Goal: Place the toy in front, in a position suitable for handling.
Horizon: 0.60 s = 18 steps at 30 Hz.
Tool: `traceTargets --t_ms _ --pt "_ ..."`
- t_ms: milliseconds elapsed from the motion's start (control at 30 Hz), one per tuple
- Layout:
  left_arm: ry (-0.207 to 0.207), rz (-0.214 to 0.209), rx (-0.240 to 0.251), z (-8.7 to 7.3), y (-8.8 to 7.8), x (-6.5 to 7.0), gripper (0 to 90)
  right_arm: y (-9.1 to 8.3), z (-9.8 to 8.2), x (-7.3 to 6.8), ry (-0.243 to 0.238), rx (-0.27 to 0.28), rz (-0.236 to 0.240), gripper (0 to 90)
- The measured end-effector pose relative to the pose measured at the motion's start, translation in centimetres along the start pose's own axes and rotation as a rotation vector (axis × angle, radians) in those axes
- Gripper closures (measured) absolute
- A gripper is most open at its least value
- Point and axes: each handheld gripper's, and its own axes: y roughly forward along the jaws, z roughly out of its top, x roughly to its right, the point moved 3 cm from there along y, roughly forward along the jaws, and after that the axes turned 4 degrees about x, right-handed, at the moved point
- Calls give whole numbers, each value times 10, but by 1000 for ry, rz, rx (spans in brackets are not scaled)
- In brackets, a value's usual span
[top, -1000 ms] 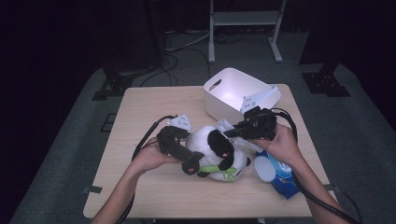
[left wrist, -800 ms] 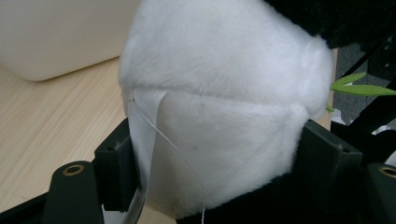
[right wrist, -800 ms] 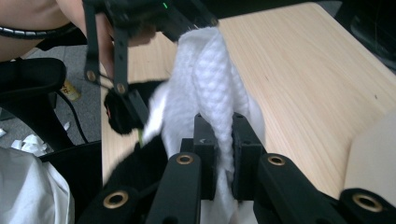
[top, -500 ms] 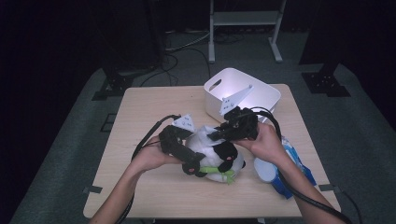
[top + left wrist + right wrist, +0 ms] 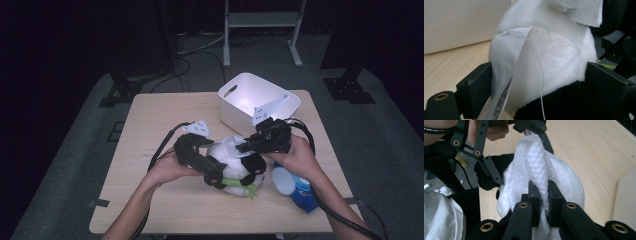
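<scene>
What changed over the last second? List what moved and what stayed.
The right gripper carried its pinched white wipe leftward, from the right side of the plush panda onto its top. The left gripper has just been opening its jaws around the panda's body. The white bin, the blue packet and the table stayed put.

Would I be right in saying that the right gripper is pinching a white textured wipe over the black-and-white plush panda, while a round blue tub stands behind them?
Nearly: the tub is white and rectangular, as the high view shows. The right gripper does pinch the white textured wipe over the black-and-white plush panda.
</scene>
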Motion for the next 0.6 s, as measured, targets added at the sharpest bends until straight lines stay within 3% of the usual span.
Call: traceTargets --t_ms 100,200,433,600 --pt "-2 17 8 2 5 2 132 -3 1 -1 3 -11 -19 831" --pt "3 16 5 5 7 3 134 -5 8 -4 -25 -12 -39 829" --pt "43 11 -6 15 14 11 134 10 30 -14 -86 -30 -22 828" --pt "36 -3 1 17 14 11 132 15 27 -12 -99 -62 -23 829"
